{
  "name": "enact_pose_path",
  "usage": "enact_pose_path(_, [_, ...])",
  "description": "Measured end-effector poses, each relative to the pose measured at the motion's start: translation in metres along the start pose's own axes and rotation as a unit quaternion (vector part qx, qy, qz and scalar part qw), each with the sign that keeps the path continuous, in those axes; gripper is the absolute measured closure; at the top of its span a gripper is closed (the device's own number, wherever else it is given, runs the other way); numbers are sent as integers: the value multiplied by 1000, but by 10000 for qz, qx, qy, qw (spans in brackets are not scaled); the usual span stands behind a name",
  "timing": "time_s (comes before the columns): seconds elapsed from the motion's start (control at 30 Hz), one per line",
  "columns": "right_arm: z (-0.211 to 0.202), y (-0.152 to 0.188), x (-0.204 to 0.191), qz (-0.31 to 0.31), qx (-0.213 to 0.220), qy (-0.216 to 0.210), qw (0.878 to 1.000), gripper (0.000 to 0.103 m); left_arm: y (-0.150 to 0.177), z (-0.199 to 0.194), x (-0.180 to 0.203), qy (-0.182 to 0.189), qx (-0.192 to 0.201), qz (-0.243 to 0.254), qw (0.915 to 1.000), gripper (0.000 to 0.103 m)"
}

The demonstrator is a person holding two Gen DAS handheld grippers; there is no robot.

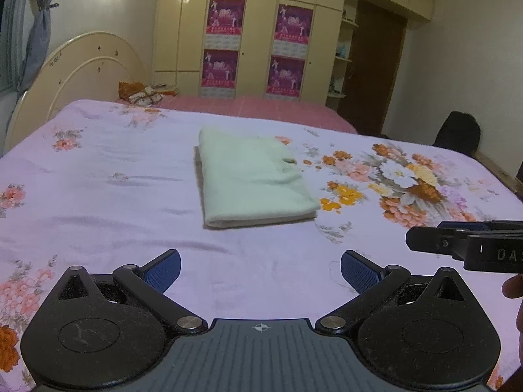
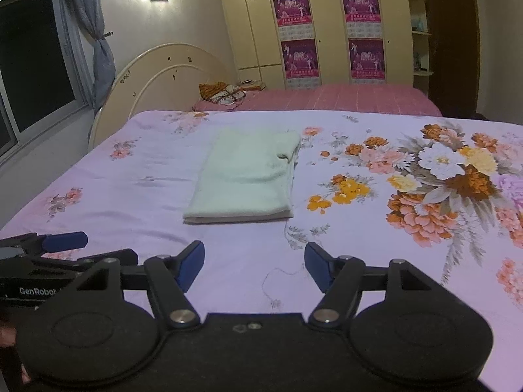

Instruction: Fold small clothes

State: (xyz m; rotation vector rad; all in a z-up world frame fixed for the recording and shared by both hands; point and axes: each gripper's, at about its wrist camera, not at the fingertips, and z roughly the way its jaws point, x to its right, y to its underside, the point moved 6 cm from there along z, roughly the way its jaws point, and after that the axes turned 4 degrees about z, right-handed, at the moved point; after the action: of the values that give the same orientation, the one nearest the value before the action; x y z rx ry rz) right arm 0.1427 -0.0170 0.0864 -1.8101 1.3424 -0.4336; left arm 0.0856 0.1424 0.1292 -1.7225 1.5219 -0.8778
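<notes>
Currently, status as follows:
Left claw (image 1: 260,269): jaws wide apart, nothing between them.
Right claw (image 2: 254,266): jaws parted, nothing held.
Folded garment (image 1: 251,181): pale green, flat on the bed (image 1: 98,196), mid-width, nearer the far edge, well apart from both claws.
Bedspread: lilac, floral.

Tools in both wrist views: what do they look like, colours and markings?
Both are black linkage tools with round pivot discs, silver rivets and ribbed blue pads. The left tool has a grey ribbed base; its side reads GenRobot. The right tool has a black base.
</notes>
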Motion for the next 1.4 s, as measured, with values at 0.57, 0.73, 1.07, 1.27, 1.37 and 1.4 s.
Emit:
enact_pose_path(0.57, [-32, 22, -19, 36, 115, 92, 9999, 35, 7, -37, -1, 12, 198, 42, 9998, 0])
enact_pose_path(0.73, [-29, 20, -24, 15, 116, 61, 9999, 35, 5, -38, -4, -34, 227, 7, 9997, 0])
enact_pose_path(1.07, [-27, 19, -23, 45, 117, 77, 9999, 35, 2, -35, 3, -16, 253, 60, 9997, 0])
enact_pose_path(1.27, [-29, 20, -17, 62, 127, 77, 9999, 34, 1, -35, 9, -14, 266, 109, 9996, 0])
enact_pose_path(1.37, [-30, 20, -13, 74, 127, 80, 9999, 34, -1, -37, 11, -28, 288, 118, 9995, 0])
enact_pose_path(1.4, [-30, 20, -13, 71, 135, 85, 9998, 34, -1, -37, 10, -34, 293, 125, 9995, 0])
